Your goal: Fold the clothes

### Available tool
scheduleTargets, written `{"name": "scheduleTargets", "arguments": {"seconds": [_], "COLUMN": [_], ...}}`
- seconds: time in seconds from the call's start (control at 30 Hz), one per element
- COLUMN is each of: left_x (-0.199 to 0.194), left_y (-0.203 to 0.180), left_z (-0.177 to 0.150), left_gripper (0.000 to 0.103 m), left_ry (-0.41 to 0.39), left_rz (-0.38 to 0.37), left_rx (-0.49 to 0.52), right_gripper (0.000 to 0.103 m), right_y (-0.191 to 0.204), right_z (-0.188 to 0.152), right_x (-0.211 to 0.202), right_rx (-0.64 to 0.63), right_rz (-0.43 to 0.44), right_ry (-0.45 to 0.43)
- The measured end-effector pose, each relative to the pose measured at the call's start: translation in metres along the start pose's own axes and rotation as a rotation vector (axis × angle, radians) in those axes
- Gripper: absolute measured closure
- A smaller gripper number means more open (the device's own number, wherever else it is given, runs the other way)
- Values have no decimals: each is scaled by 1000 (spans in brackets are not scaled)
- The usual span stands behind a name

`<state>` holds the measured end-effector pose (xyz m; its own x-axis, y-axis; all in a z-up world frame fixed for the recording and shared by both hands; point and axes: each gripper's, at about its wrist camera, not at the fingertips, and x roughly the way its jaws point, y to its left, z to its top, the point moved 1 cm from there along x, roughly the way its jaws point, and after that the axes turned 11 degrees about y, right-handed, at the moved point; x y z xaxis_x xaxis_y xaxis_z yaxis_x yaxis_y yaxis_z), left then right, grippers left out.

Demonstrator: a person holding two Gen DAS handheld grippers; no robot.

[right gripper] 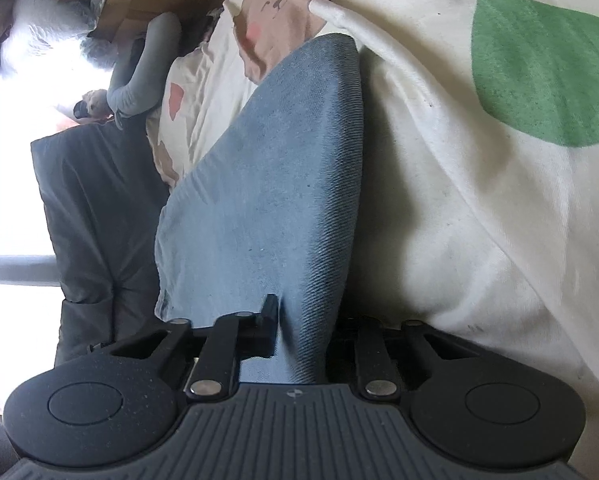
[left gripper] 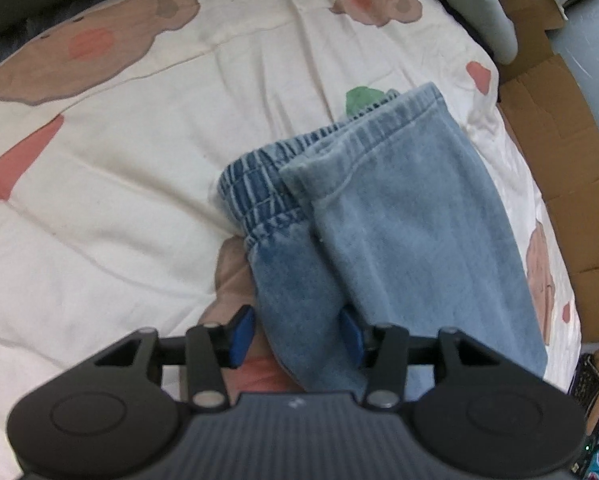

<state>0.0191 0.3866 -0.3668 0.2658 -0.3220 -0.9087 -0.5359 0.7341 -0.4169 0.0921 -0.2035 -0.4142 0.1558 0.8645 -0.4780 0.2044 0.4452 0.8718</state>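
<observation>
A pair of light blue jeans (left gripper: 399, 220) lies folded on a bed, on a cream quilt (left gripper: 139, 168) printed with brown bears, pink patches and green leaves. In the left wrist view the elastic waistband (left gripper: 259, 196) sits at the far end of the bundle, with one layer of denim lapped over another, and the near end runs down toward the camera.

The left gripper (left gripper: 295, 338) points steeply down at that near end. Its fingers (left gripper: 241, 336), with blue pads, stand partly apart on either side of the denim; the left pad is clear of the cloth, while the right one sits at the edge of a fold, so the cloth lies between them without being pinched.

The right gripper (right gripper: 303, 336) comes in low along the quilt. Its fingers are drawn narrow around a fold of the jeans (right gripper: 283, 184); the left finger (right gripper: 265, 328) presses against the denim, and the other finger is hidden in shadow behind the cloth.

Flattened cardboard (left gripper: 551, 152) lies beyond the edge of the bed, and a grey garment (right gripper: 147, 68) rests near the far side of the quilt.
</observation>
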Motion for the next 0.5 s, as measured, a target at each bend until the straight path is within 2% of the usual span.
{"name": "scheduleTargets", "arguments": {"seconds": [0.13, 0.5], "left_x": [6, 4], "left_y": [-2, -12], "left_z": [3, 0], "left_gripper": [50, 59], "left_ry": [-2, 31], "left_rz": [-3, -4], "left_rx": [6, 19], "right_gripper": [97, 98], "right_y": [6, 44], "right_z": [-3, -4], "right_x": [-5, -26], "right_rx": [-15, -6], "right_rz": [13, -29], "right_ry": [-1, -13]}}
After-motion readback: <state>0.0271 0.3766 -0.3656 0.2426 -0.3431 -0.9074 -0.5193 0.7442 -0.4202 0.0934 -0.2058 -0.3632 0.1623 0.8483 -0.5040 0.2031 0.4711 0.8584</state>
